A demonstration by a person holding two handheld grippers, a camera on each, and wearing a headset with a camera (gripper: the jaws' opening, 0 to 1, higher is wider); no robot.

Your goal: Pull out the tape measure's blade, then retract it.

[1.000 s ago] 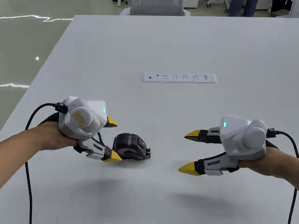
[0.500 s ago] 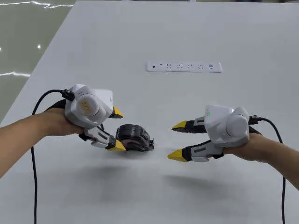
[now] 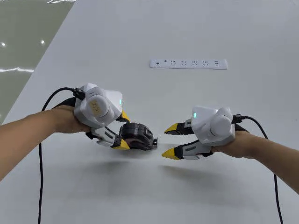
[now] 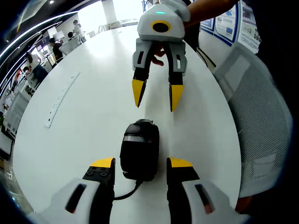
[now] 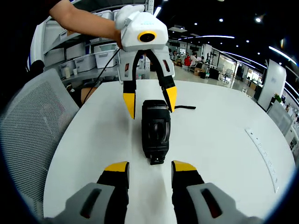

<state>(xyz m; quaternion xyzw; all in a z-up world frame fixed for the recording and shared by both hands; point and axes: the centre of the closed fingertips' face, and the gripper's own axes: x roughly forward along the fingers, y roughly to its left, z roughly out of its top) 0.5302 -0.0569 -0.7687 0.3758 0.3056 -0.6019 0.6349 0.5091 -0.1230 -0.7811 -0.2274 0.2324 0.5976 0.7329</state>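
Note:
A black tape measure (image 3: 137,136) lies on the white table (image 3: 196,28). My left gripper (image 3: 123,130) is open, its yellow-tipped jaws straddling the case's rear with small gaps on each side. In the left gripper view the case (image 4: 139,149) sits between my own jaws (image 4: 141,163), and the right gripper (image 4: 156,95) faces it from beyond. My right gripper (image 3: 169,141) is open and holds nothing. In the right gripper view the tape measure (image 5: 155,126) points its blade end at my right gripper (image 5: 150,167), just ahead of the tips. The left gripper (image 5: 149,102) flanks its far end.
A white power strip (image 3: 188,63) lies farther back on the table. Black cables (image 3: 39,177) trail from both grippers. The table's left edge (image 3: 44,60) drops to a green floor. A grey mesh chair (image 5: 28,121) stands beside the table. The tape's black strap (image 5: 184,108) lies behind it.
My right gripper has moved left, up close to the tape measure's blade end. My left gripper's jaws have come around the case and narrowed slightly. The head camera has shifted.

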